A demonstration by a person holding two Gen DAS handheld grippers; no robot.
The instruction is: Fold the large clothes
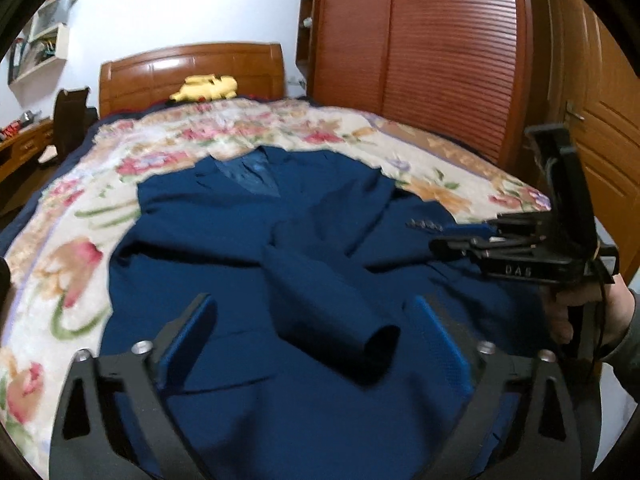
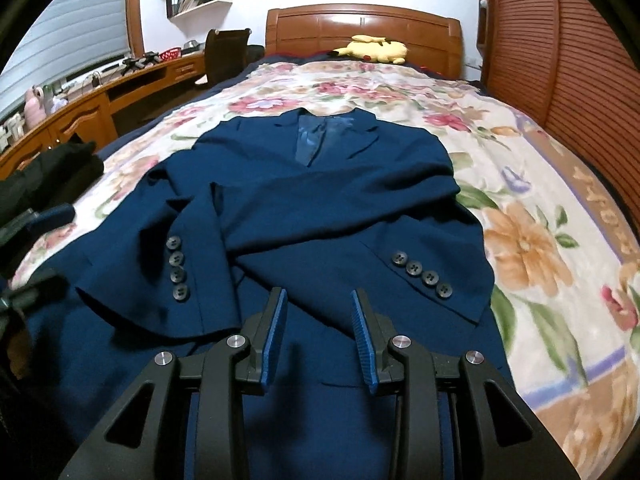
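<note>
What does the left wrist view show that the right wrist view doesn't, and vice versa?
Left wrist only: the right gripper from the side, with the hand holding it, and a wooden door with a handle.

Right wrist only: both rows of sleeve buttons on the crossed sleeves, a long wooden desk by a window, and the left gripper at the left edge.

Both: the navy suit jacket lying front up on the floral blanket, the wooden headboard, the yellow plush toy, the slatted wardrobe, and the wall shelf.
</note>
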